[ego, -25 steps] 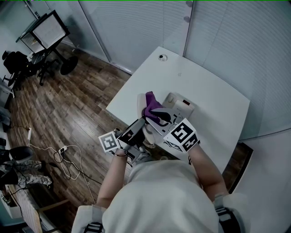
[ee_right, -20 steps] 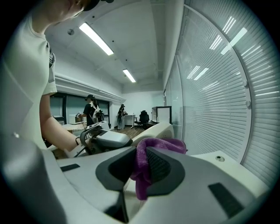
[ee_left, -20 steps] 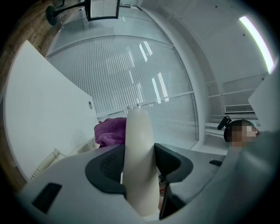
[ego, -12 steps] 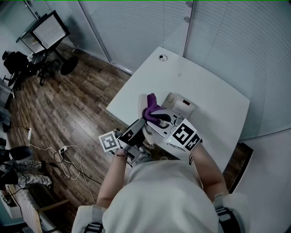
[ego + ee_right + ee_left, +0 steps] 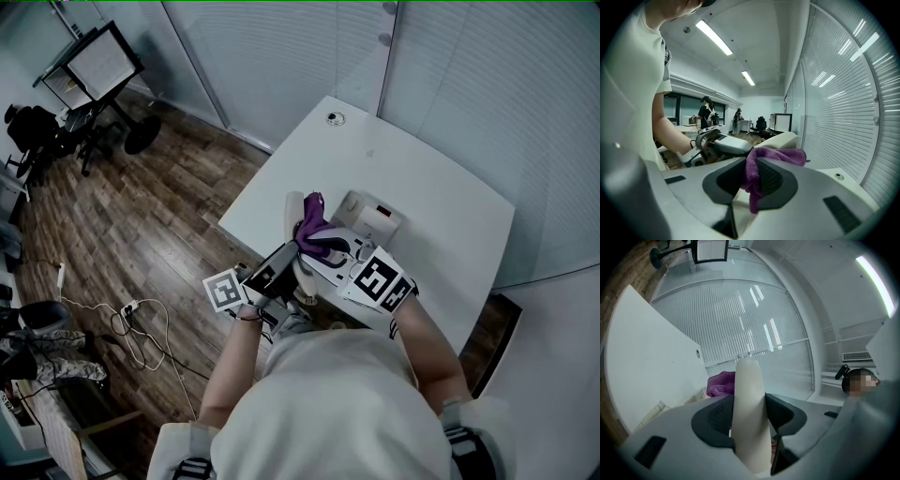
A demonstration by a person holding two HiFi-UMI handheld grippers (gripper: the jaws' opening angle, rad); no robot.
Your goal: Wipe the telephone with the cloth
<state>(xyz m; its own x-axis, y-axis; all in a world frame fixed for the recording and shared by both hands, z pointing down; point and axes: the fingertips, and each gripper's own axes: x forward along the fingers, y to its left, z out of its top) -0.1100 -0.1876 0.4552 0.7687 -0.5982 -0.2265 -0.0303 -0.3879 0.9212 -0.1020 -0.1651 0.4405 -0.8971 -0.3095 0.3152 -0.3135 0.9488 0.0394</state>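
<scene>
Right gripper (image 5: 752,180) clenching purple cloth (image 5: 778,155) against handset (image 5: 749,380); left gripper (image 5: 749,417), at cloth's 7 o'clock, grasping handset.

Head view steeply down on table (image 5: 441,187); L/R gripper views v close, all share cloth (image 5: 309,214)
</scene>
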